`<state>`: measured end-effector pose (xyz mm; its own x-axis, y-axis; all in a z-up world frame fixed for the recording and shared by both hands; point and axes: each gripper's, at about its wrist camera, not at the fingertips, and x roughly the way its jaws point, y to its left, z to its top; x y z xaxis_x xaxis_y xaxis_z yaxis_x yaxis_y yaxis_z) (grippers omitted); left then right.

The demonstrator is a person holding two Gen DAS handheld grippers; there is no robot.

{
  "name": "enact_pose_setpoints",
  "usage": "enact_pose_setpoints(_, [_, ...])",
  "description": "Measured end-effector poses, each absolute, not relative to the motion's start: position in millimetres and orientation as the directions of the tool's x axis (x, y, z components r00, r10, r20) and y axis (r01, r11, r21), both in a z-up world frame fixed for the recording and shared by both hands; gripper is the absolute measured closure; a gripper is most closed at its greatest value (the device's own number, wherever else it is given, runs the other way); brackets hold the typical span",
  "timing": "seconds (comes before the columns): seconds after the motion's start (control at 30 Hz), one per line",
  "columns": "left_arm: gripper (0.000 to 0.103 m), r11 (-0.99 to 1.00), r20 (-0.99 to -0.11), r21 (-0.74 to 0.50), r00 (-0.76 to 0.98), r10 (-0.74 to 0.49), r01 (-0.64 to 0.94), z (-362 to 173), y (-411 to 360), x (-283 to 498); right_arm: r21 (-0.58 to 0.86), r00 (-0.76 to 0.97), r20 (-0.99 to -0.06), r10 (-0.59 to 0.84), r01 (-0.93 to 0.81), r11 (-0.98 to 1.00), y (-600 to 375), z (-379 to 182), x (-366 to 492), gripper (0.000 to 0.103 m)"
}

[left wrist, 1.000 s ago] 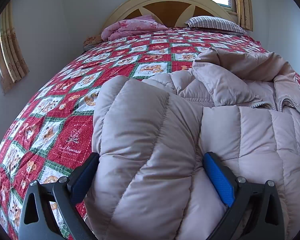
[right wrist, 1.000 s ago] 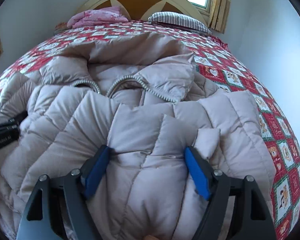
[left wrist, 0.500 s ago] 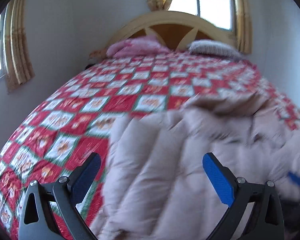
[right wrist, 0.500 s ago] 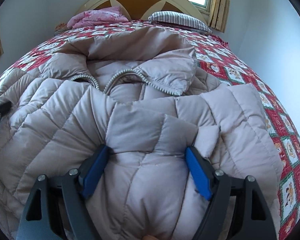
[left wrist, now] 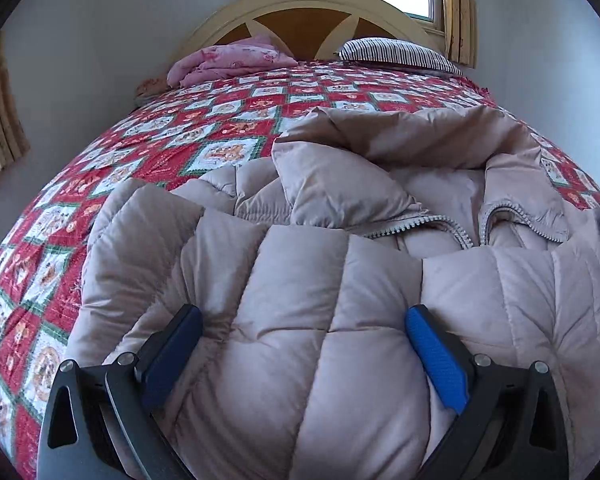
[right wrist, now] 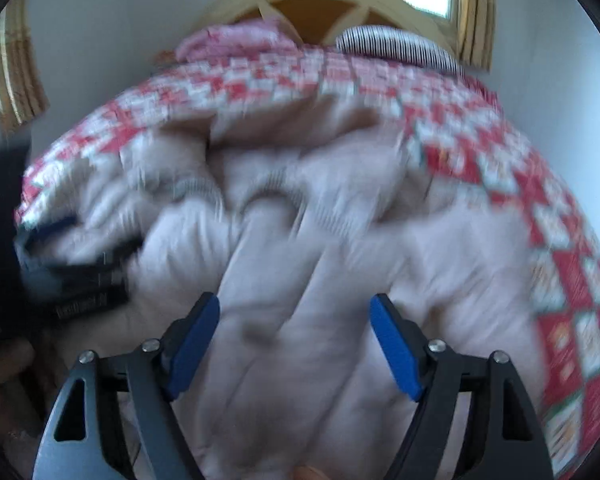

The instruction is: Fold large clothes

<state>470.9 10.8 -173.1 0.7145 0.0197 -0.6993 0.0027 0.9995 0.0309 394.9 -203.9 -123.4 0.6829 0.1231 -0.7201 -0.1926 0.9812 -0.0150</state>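
Lying between the wide, unclosed fingers of both grippers, left gripper point(left wrist: 304, 344) and right gripper point(right wrist: 296, 332), the puffer jacket point(left wrist: 340, 280) looks soft, bulky and slippery; grip a quilted edge.

The right gripper point(right wrist: 295, 322) now sits higher above the puffy coat point(right wrist: 320, 280), its view blurred. The left gripper point(left wrist: 303, 334) is back close over the coat's point(left wrist: 320, 320) folded edge.

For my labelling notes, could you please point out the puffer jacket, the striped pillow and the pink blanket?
puffer jacket point(left wrist: 324, 288): left wrist view, on a quilted panel near the front.
striped pillow point(left wrist: 396, 53): left wrist view, on its top face.
pink blanket point(left wrist: 228, 60): left wrist view, on the folded bundle's middle.
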Motion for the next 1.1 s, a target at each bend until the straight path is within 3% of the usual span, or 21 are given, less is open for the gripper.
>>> enact_pose_setpoints(0.23, [0.001,1.0,-0.696,0.004,0.718,0.002,0.001,-175,10,471,-0.181,0.716,-0.693,0.089,-0.292,0.939,-183,-77,500,0.014])
enact_pose_setpoints(0.4, [0.001,1.0,-0.698,-0.018,0.716,-0.014,0.001,-176,14,470,-0.319,0.61,-0.791,0.043,-0.472,0.822,-147,-109,565,0.016])
enact_pose_setpoints(0.5, [0.001,1.0,-0.698,-0.024,0.716,-0.018,0.002,-176,14,470,-0.389,0.607,-0.795,-0.013,-0.492,0.779,-136,-127,580,0.043])
enact_pose_setpoints(0.57, [0.001,1.0,-0.698,-0.021,0.716,-0.016,0.001,-176,14,470,-0.429,0.621,-0.783,-0.041,-0.49,0.759,-138,-132,581,0.094])
enact_pose_setpoints(0.8, [0.001,1.0,-0.7,-0.01,0.714,-0.009,0.002,-177,12,469,-0.526,0.756,-0.655,0.007,-0.463,0.714,-143,-110,509,0.098])
enact_pose_setpoints(0.9, [0.001,0.999,-0.678,-0.034,0.735,-0.033,0.014,-161,15,460,-0.577,0.788,-0.615,-0.026,-0.428,0.696,-142,-129,495,0.098])
enact_pose_setpoints(0.97, [0.001,0.997,-0.611,-0.058,0.789,-0.074,0.049,-127,19,449,-0.591,0.779,-0.624,-0.061,-0.42,0.689,-143,-154,499,0.098])
enact_pose_setpoints(1.1, [0.001,0.998,-0.443,0.049,0.896,-0.01,0.035,-51,13,467,-0.591,0.788,-0.614,-0.052,-0.415,0.692,-146,-176,499,0.098])
